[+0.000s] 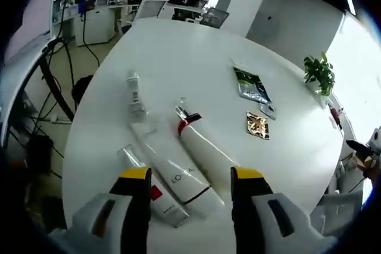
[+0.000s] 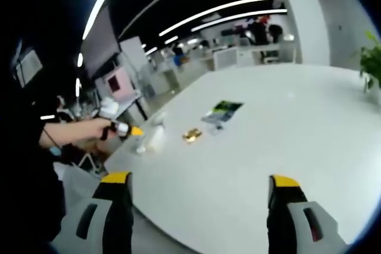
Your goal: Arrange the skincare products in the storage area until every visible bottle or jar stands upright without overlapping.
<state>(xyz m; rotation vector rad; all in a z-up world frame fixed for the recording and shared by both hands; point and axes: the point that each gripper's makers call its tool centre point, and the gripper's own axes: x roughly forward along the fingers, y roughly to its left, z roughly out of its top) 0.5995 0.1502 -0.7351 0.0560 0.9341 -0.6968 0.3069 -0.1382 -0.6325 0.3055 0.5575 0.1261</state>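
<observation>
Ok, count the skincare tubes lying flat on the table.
4: red-collared tube, L'Oreal tube beside it, small tube farther back, clear-capped tube by the left claw. Others may be hidden.

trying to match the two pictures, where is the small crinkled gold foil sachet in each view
Left gripper view: the small crinkled gold foil sachet lies flat on the white table, right of centre, just below the dark green packet.
Right gripper view: it lies left of centre at, near the table's left edge.
Shared landmark: the dark green packet lying beside it in both views.
</observation>
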